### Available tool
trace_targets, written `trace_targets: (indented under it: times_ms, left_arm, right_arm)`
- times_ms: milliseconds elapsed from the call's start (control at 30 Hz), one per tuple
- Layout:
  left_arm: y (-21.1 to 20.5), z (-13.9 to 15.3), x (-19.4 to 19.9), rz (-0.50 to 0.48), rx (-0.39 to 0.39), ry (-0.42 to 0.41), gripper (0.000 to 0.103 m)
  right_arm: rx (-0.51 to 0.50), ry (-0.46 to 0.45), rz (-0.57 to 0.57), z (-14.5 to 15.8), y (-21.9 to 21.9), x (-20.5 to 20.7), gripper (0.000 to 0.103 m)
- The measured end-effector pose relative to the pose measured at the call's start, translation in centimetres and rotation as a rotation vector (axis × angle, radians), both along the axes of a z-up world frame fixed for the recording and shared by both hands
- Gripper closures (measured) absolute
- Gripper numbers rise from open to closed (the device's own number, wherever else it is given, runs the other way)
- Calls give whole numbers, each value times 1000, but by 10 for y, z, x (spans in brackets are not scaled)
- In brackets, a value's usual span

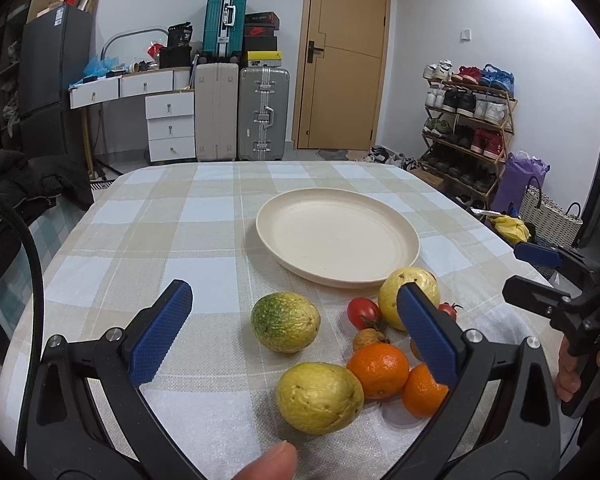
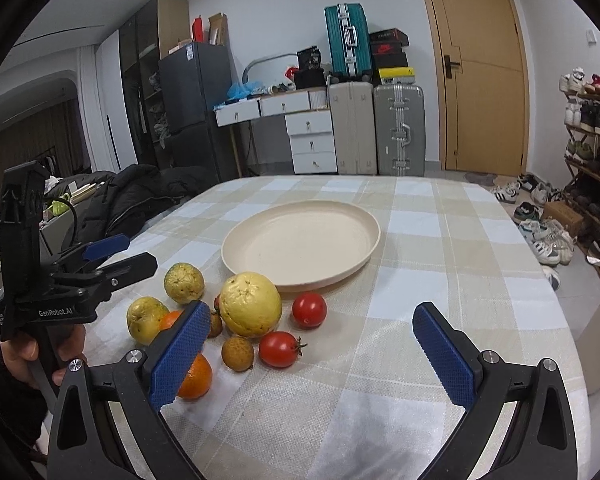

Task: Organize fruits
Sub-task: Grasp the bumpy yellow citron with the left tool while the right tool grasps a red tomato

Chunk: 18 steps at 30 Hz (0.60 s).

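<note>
Fruits lie clustered on a checked cloth covering the desk (image 1: 180, 220), all just in front of a cream plate (image 1: 336, 236) that holds nothing. Nearest the plate's rim sits a pale yellow guava (image 2: 250, 304), touching or almost touching it, with a red tomato (image 2: 309, 309) just to its right in the right wrist view and a second tomato (image 2: 280, 349) nearer the camera. A small brown longan (image 2: 237, 353) lies beside that second tomato. To the left of the plate-side guava rest a green-tinged guava (image 1: 285, 322) and another yellow guava (image 1: 319, 398), with two oranges (image 1: 378, 370) touching each other next to the latter.

Left tongs (image 1: 294, 332) hang spread wide above the cluster, blue pads well apart and gripping nothing; the green-tinged guava shows between them. Right tongs (image 2: 314, 354) are likewise splayed wide and hold nothing, framing the tomatoes and longan. A fingertip (image 1: 270, 462) shows at the bottom edge of the left wrist view.

Beyond the plate, across the room, stand suitcases (image 1: 242, 114), white drawers (image 1: 170, 128), a wooden door (image 1: 344, 56) and a shoe rack (image 1: 468, 120).
</note>
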State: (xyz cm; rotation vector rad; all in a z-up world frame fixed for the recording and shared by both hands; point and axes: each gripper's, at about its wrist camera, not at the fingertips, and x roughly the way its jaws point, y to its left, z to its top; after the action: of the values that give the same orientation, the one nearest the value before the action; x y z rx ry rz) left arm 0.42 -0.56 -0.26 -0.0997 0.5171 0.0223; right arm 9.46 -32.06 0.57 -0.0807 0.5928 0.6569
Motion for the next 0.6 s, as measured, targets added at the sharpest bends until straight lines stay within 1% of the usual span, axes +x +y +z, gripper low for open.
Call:
trace_targets:
  times_ms: [100,167,233,300,367,433,500,533,567,600]
  left_arm:
    - [4,2,-1,2,-12,15,1]
    - [9,3,0,-1,-28,33,1]
    - [11,2,1,1,-23,53,1]
    - [12,-1,3,-8,-12,94,1]
    - [11,-7,4,-22,4,148,1]
    - [11,-12,2,-23,4,168,1]
    - [10,-17,1,-35,-1,183,1]
    - [10,-20,0,-42,2,192,1]
    - [9,-21,0,-48,9,200,1]
    - [7,-23,1,-50,23,209,1]
  right_arm:
    - [-35,27,-1,-3,3,3,0]
    - [-57,61,-4,-6,5,8,0]
    - [-83,90,5,-9,7,11,1]
    - [-126,113,18,-13,13,14,1]
    - [-159,125,23,-19,18,16,6]
    - [-177,159,44,-25,23,19,16]
    - [-191,183,52,-29,26,21,21]
    - [-199,194,50,-32,27,22,21]
    - [-203,203,52,-34,29,24,22]
    - [-208,213,55,-36,30,25,25]
